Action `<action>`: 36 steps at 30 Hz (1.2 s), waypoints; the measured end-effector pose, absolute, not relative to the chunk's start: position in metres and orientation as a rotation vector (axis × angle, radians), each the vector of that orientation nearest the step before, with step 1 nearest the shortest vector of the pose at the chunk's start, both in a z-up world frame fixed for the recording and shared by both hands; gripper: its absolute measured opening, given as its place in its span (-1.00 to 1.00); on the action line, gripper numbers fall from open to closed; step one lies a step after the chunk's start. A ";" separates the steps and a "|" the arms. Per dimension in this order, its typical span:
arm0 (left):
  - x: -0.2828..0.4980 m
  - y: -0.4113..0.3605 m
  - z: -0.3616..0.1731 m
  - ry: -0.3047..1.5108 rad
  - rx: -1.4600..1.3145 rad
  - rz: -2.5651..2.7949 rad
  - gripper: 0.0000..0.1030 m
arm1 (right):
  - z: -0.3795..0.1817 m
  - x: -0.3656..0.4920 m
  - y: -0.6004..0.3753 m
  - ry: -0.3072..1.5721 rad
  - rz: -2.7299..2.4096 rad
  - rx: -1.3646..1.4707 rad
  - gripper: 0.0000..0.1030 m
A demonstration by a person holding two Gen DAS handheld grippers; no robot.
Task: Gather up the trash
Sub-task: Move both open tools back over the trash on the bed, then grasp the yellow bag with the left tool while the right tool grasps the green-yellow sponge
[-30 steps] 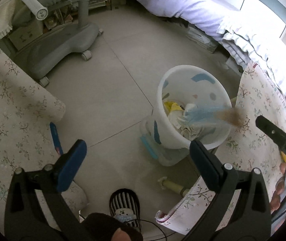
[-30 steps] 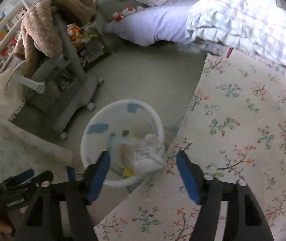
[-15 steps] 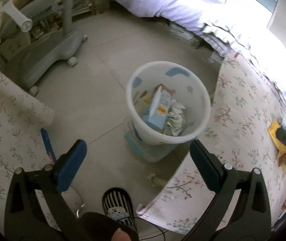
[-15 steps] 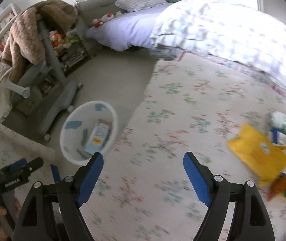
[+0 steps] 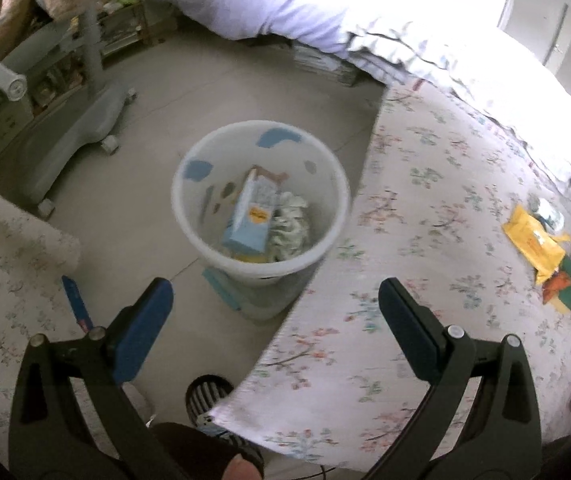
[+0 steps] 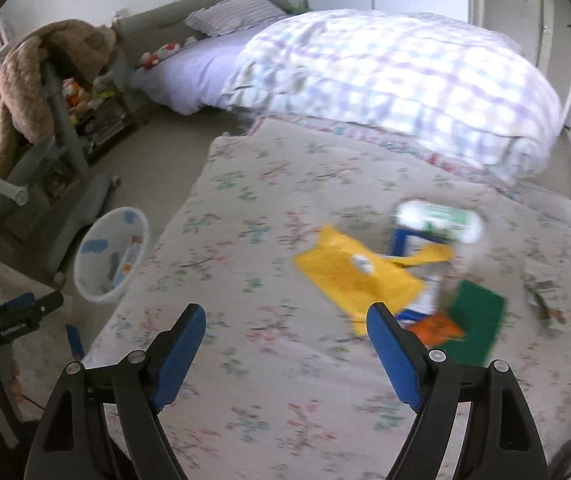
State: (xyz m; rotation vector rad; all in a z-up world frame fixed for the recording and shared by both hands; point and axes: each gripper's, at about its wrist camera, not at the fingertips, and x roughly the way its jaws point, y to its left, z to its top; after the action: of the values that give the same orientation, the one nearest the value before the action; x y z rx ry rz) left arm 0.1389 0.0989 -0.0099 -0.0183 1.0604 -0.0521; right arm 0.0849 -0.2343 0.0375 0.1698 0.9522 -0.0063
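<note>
Trash, a blue-and-white carton [image 5: 251,216] we were just dropping, is now lying in the round white plastic bin [image 5: 205,240] on the floor, so we are swinging the right gripper [image 6: 285,354], wide open and empty, toward the yellow plastic bag [image 6: 349,272] on the floral-covered bed [image 6: 245,360]; the left gripper [image 5: 275,316] is hanging open and empty above the bin.

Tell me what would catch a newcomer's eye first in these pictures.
Probably the bright yellow packet among a cluster of litter on the floral bedspread, with a green sheet and a white and green bottle close by. Next, the white wastebasket on the floor beside the bed, already holding a light blue carton and crumpled wrappers.
</note>
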 end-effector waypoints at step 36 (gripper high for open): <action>0.151 -0.014 -0.020 1.125 0.061 -0.196 0.98 | -0.036 0.105 -0.344 1.166 -0.125 0.324 -0.54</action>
State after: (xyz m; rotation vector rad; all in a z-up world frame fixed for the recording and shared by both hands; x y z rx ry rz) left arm 0.1507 -0.0140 -0.0199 0.0610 1.1247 -0.1963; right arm 0.1046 -0.3441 -0.0360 0.3236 1.1656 -0.1245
